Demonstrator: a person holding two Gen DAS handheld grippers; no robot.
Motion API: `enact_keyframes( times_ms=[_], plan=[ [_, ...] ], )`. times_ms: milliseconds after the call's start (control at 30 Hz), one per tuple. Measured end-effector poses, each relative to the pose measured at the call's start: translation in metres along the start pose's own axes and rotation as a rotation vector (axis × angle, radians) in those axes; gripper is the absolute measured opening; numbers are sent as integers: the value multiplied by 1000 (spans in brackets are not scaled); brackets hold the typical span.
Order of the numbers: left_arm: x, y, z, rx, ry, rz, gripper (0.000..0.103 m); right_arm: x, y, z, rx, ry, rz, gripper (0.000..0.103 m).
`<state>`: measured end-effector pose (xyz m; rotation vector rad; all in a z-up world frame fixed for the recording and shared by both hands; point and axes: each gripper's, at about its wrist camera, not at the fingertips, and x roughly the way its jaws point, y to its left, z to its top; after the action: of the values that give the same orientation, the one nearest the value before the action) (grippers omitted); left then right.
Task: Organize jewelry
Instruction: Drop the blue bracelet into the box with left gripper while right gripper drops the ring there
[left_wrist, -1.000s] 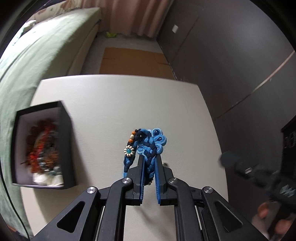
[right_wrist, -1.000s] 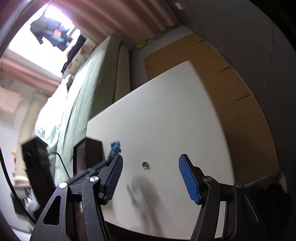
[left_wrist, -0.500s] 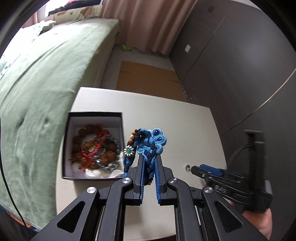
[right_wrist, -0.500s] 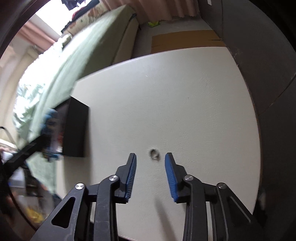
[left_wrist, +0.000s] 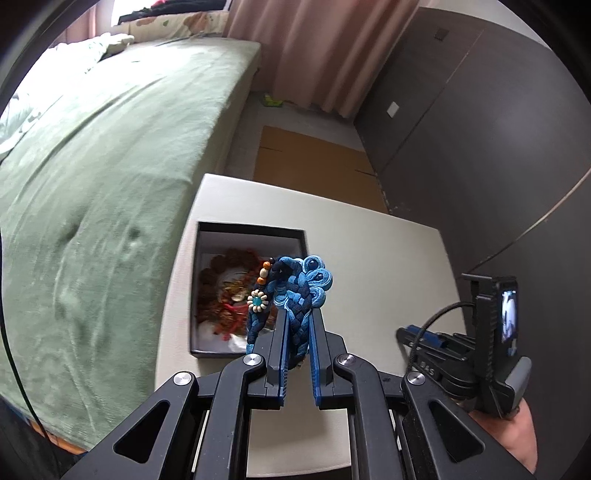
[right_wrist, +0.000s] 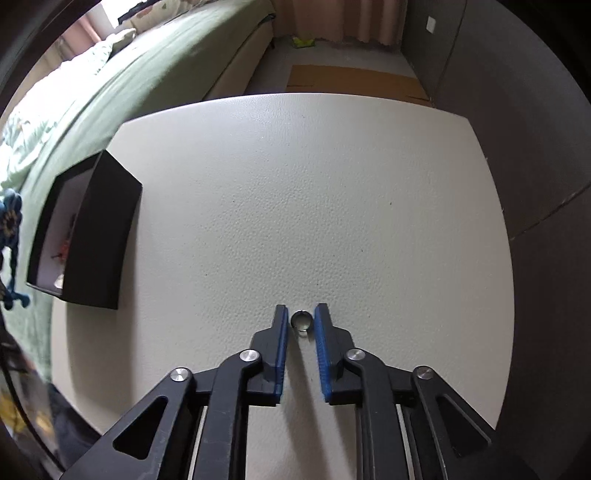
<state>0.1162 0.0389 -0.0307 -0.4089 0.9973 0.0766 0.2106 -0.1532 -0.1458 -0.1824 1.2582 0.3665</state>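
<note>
My left gripper is shut on a blue braided bracelet with beads and a flower charm, held up in the air over the near right part of the black jewelry box. The box is white inside and holds several red and brown beaded pieces. My right gripper is low over the white table, its jaws narrowly apart around a small silver ring that lies on the table. The ring does not look pinched. The box also shows in the right wrist view at the left.
A bed with a green cover runs along the table's left side. A dark wardrobe wall stands on the right. Cardboard lies on the floor beyond the table. The right gripper's body shows in the left wrist view.
My left gripper has risen and moved left over the box with the bracelet. My right gripper has come down to the ring and narrowed its jaws around it.
</note>
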Motion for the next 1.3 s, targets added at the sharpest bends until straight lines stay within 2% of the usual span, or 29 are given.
enact_keyframes(
  times_ms=[100,300,400,433,467,533,600,833,1000,1200,1233,1267,1300],
  plan=[
    [1,5,4,-12,-6,-8,10,-4,-3,-2,0,-4,21,15],
    [2,10,19,-41,-50,-4,11,-37,-16,2,71,-96,128,14],
    [8,11,24,-59,-30,-53,20,-47,-15,3,81,-128,190,14],
    [9,11,25,-60,-21,-56,32,-50,-14,4,82,-134,214,14],
    [10,11,25,-60,-18,-53,53,-50,-11,5,86,-138,234,14],
    [6,12,24,-66,-42,-27,71,-53,-6,8,98,-145,273,14],
    [-2,14,22,-65,-75,-14,72,-56,3,13,100,-160,302,14],
    [-28,37,18,-72,-101,28,72,-70,52,27,49,-224,424,15],
    [-53,63,13,-120,-139,55,72,-72,86,35,32,-243,527,15],
    [-78,96,5,-163,-148,111,72,-74,116,46,15,-285,604,16],
    [-83,101,4,-172,-152,120,72,-70,122,49,7,-271,599,30],
    [-86,104,2,-178,-156,126,72,-68,123,50,9,-259,593,52],
    [-91,107,0,-182,-161,130,72,-65,122,49,26,-256,582,59]
  ],
)
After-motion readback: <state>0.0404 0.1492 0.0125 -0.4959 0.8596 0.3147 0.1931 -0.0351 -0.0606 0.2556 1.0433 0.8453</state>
